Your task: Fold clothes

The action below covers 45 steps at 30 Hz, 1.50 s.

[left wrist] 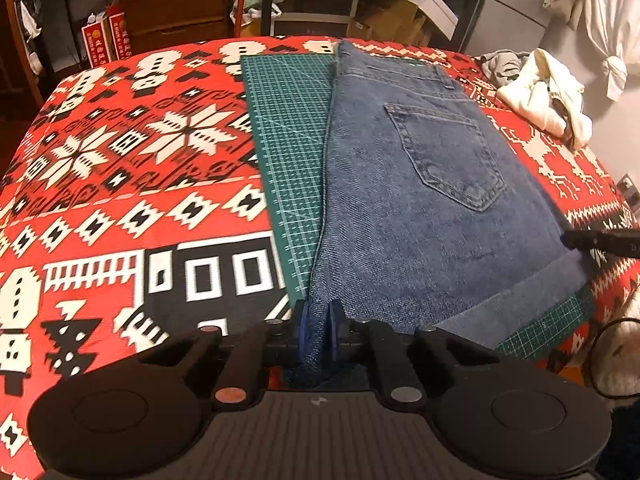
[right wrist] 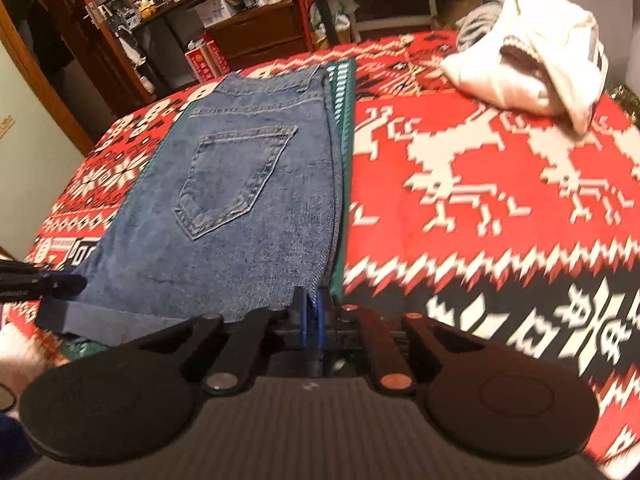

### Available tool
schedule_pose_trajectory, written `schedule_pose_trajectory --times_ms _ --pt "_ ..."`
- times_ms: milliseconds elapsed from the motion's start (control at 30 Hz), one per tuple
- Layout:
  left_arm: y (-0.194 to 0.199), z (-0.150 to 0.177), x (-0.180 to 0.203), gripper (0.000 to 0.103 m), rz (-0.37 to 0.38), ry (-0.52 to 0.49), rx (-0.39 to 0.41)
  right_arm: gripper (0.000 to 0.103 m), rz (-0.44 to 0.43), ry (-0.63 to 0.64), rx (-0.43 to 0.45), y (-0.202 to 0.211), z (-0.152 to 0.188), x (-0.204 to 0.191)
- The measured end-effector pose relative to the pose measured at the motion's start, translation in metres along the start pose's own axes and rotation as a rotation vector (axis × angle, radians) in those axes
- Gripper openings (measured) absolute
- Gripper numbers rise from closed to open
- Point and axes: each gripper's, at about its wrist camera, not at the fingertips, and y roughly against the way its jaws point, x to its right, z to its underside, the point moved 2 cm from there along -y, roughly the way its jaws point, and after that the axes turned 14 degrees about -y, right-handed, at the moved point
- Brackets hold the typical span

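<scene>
Your left gripper [left wrist: 318, 330] is clamped on the near left corner of the denim shorts [left wrist: 420, 200], with a bunch of blue cloth pinched between its narrow pads. Your right gripper [right wrist: 311, 320] has its pads drawn close together at the near right corner of the same shorts, and the denim edge sits between them, so it looks to be holding the hem there. The shorts lie flat ahead of both grippers, back pocket [right wrist: 236, 176] up, stretched over a green cutting mat [left wrist: 288, 152] on the red patterned blanket [left wrist: 120, 184]. Beyond your right gripper, off to its right, a cream garment [right wrist: 520, 64] sits heaped on the blanket, well apart from the shorts.
</scene>
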Motion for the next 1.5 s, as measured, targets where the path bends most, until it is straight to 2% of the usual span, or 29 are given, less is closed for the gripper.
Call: schedule_pose_trajectory --times_ms 133,200,267,433,533,700,867,1000,1100,1200,1333,1500 --pt "0.007 0.008 -0.005 0.011 -0.002 0.004 -0.026 0.006 -0.028 0.037 -0.05 0.007 0.016 -0.004" --pt "0.009 0.011 -0.005 0.013 -0.008 0.015 -0.027 0.012 -0.028 0.072 -0.044 0.012 0.021 -0.007" --pt "0.015 0.008 -0.006 0.017 -0.028 0.019 -0.002 0.013 -0.02 0.085 -0.034 0.016 0.021 -0.009" --pt "0.031 -0.004 -0.007 0.016 -0.08 0.002 0.061 0.013 -0.004 0.117 0.025 0.027 0.006 -0.015" --pt "0.031 -0.021 0.0 0.016 -0.062 -0.043 0.11 0.013 0.004 0.173 0.083 0.028 -0.006 -0.027" --pt "0.004 -0.052 0.022 0.011 -0.004 -0.075 0.173 0.013 -0.01 0.184 0.11 -0.001 -0.021 -0.051" --pt "-0.036 -0.069 0.032 0.007 -0.028 -0.073 0.166 0.013 -0.014 0.153 0.103 -0.034 -0.025 -0.061" --pt "-0.052 -0.068 0.02 0.007 -0.003 0.045 0.162 0.008 -0.001 0.157 0.106 -0.046 -0.02 -0.054" --pt "-0.051 -0.062 0.013 0.003 0.006 0.063 0.16 0.007 0.015 0.201 0.112 -0.042 -0.015 -0.049" --pt "-0.049 -0.054 0.011 0.003 0.002 0.053 0.155 0.003 0.01 0.209 0.108 -0.037 -0.011 -0.044" --pt "-0.044 -0.046 0.011 0.003 -0.012 0.04 0.154 0.003 0.011 0.22 0.11 -0.03 -0.004 -0.042" --pt "-0.046 -0.046 0.005 0.003 0.015 0.046 0.143 0.003 0.025 0.214 0.111 -0.022 0.001 -0.039"
